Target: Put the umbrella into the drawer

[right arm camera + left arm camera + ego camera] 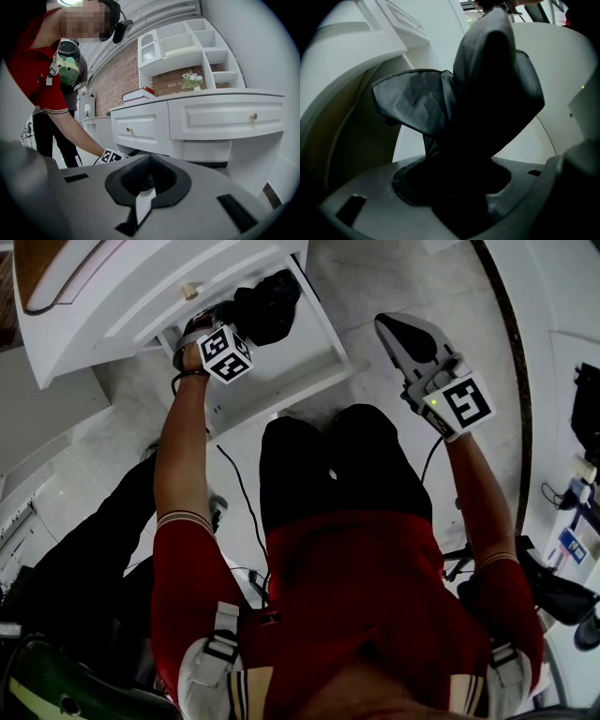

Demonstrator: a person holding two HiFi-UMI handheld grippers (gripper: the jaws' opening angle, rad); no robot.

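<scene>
A folded black umbrella (pixel 267 304) lies partly inside the open white drawer (pixel 314 357) at the top of the head view. My left gripper (pixel 221 322) is shut on it, its marker cube just below. In the left gripper view the umbrella's dark fabric (pixel 487 103) fills the space between the jaws of the left gripper (pixel 454 187), with the drawer's white inner wall (pixel 565 75) behind. My right gripper (pixel 410 334) hovers to the right of the drawer, shut with nothing in it. In its own view the right gripper (pixel 147 180) points at the cabinet.
Above the open drawer is a closed drawer front with a brass knob (pixel 190 291). The white cabinet (pixel 225 117) carries books (pixel 138 95) and a flower vase (pixel 193 79) below wall shelves. Cables (pixel 239 507) trail on the pale floor. Another person's dark legs (pixel 84 559) stand at the left.
</scene>
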